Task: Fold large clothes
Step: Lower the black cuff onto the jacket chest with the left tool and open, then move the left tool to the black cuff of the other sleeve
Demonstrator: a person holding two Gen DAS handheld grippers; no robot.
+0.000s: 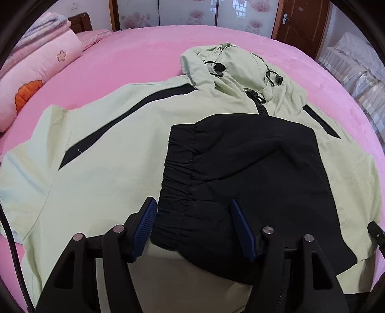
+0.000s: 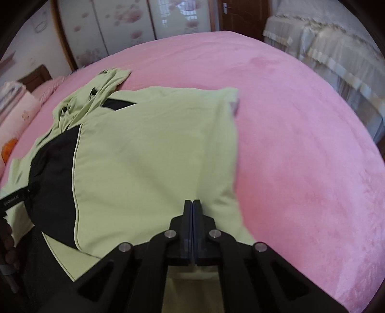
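Your hooded jacket [image 1: 115, 149], pale green with black panels, lies spread flat on the pink bedspread [image 1: 149, 45], its hood [image 1: 231, 65] crumpled at the end toward the wardrobe doors [image 1: 187, 12]. A black elastic-hemmed section [image 1: 243, 168] of the jacket is folded over onto its chest, just below the zipper pull [image 1: 262, 109]. Your left gripper [image 1: 192, 228] hangs over that gathered hem with its blue-padded fingers [image 1: 146, 226] spread wide, one on each side of the hem's edge. Your right gripper [image 2: 192, 207] has its fingers pressed together above the green panel [image 2: 154, 149] on the jacket's other side; you cannot tell whether any cloth is caught between them. A pink floral pillow [image 1: 31, 79] lies beside the jacket's sleeve.
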